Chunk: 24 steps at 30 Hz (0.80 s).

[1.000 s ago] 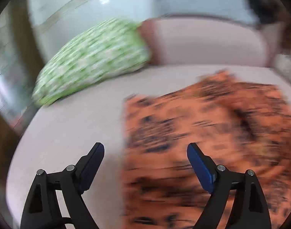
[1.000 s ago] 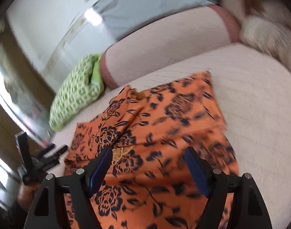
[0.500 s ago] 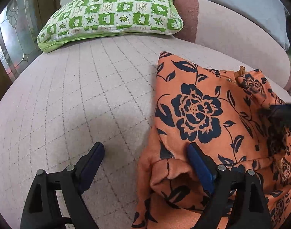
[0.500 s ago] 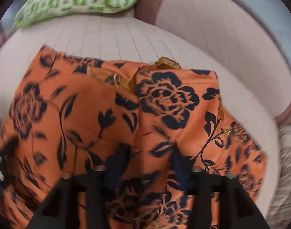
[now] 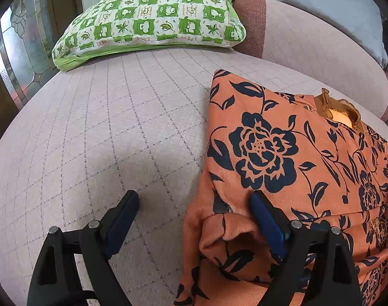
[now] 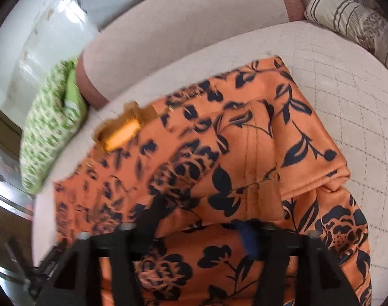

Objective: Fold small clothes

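Note:
An orange garment with dark blue flowers lies on the pale quilted bed, its frilled brown collar toward the headboard. My left gripper is open and low at the garment's left edge; its right finger rests on a folded sleeve, its left finger over bare bed. In the right wrist view the garment fills the middle. My right gripper hangs over it with jaws apart, fabric bunched between them; the view is blurred.
A green-and-white checked pillow lies at the bed's far left. A padded pink headboard runs behind the garment, with a grey cushion above. A striped pillow sits at the far right. A dark wooden door stands left.
The left gripper has stayed at the garment's left edge. The right gripper's view has swung and shifted toward the garment's right side, where a sleeve now lies folded over the body.

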Tool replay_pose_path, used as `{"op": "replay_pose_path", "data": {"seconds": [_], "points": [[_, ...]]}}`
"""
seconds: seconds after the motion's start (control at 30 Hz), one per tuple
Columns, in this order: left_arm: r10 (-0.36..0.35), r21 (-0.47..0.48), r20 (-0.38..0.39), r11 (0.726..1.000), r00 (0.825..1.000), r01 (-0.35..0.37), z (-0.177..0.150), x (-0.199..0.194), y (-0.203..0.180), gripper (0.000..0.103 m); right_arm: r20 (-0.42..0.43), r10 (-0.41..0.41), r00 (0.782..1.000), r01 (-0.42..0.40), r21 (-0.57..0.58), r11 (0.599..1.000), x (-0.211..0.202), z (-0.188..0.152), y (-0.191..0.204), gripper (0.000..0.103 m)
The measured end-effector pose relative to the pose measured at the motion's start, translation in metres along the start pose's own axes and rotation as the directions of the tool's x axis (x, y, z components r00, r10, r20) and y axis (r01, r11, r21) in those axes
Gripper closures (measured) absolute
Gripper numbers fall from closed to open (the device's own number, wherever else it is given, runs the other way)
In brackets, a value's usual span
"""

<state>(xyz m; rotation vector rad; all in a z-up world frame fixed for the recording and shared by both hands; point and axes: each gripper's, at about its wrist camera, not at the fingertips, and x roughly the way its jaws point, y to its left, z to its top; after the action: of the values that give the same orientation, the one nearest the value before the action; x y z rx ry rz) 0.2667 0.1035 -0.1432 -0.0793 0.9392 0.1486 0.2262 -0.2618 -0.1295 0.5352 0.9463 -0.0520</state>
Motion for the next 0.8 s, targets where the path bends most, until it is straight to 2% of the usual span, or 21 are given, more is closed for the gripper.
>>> {"op": "replay_pose_path", "data": {"seconds": [0.1,0.17,0.23,0.27,0.3,0.33,0.43,0.5,0.53,0.6,0.63,0.67,0.7,0.73,0.77,0.8], "points": [[-0.001,-0.001,-0.001,1.000,1.000,0.001,0.000,0.000,0.000,0.013,0.024,0.064,0.998,-0.065,0.057,0.996,-0.006,0.013,-0.009,0.027],[-0.001,0.000,-0.001,1.000,1.000,0.001,0.000,0.000,-0.001,0.013,0.044,0.105,0.994,-0.111,0.186,0.976,-0.003,0.018,-0.031,0.027],[-0.001,-0.001,-0.002,1.000,1.000,0.001,0.000,0.000,-0.001,0.013,0.046,0.136,0.990,-0.143,0.315,0.938,0.005,0.018,-0.054,0.029],[-0.002,-0.001,-0.002,1.000,1.000,0.002,0.000,0.000,0.000,0.013,0.057,0.168,0.984,-0.177,0.356,0.918,0.007,0.018,-0.063,0.042],[-0.002,-0.001,-0.001,1.000,1.000,0.002,0.000,0.000,0.000,0.013,0.063,0.177,0.982,-0.188,0.361,0.913,0.005,0.020,-0.067,0.054],[-0.001,0.000,-0.002,1.000,1.000,0.001,0.000,0.000,0.000,0.013,0.063,0.176,0.982,-0.187,0.337,0.923,0.002,0.023,-0.065,0.080],[0.001,0.001,0.000,1.000,1.000,-0.001,0.000,0.000,0.000,0.013,0.119,0.120,0.986,-0.139,0.165,0.977,-0.027,0.035,-0.044,0.087],[0.005,0.003,0.001,1.000,1.000,-0.005,0.000,0.001,-0.001,0.012,0.172,0.087,0.981,-0.099,0.062,0.993,-0.038,0.042,-0.033,0.087],[0.006,0.004,0.001,1.000,1.000,-0.006,0.000,0.001,-0.001,0.012,0.162,0.082,0.983,-0.089,0.035,0.995,-0.037,0.043,-0.032,0.087],[0.007,0.005,0.001,1.000,1.000,-0.007,0.000,0.000,-0.001,0.012,-0.010,0.113,0.994,-0.112,0.057,0.992,-0.008,0.045,-0.046,0.086],[0.004,0.003,0.002,1.000,1.000,-0.004,0.000,0.000,-0.001,0.012,-0.101,0.138,0.985,-0.126,0.116,0.985,0.012,0.040,-0.059,0.085],[0.001,0.001,0.003,1.000,1.000,-0.001,0.000,0.000,-0.001,0.012,-0.119,0.158,0.980,-0.139,0.157,0.978,0.019,0.037,-0.069,0.084],[0.001,0.001,0.003,1.000,1.000,-0.001,0.000,0.001,-0.001,0.012,-0.078,0.191,0.979,-0.176,0.168,0.970,0.016,0.037,-0.072,0.081],[0.004,0.004,0.002,1.000,1.000,-0.004,0.000,0.001,-0.002,0.012,-0.032,0.221,0.975,-0.212,0.182,0.960,0.010,0.037,-0.077,0.067],[0.007,0.007,0.002,1.000,1.000,-0.007,0.000,0.001,-0.002,0.012,-0.016,0.248,0.969,-0.240,0.199,0.950,0.008,0.039,-0.078,0.036],[0.008,0.009,0.002,1.000,1.000,-0.008,0.000,0.001,-0.002,0.012,-0.010,0.274,0.962,-0.265,0.216,0.940,0.008,0.043,-0.079,0.026]]}}
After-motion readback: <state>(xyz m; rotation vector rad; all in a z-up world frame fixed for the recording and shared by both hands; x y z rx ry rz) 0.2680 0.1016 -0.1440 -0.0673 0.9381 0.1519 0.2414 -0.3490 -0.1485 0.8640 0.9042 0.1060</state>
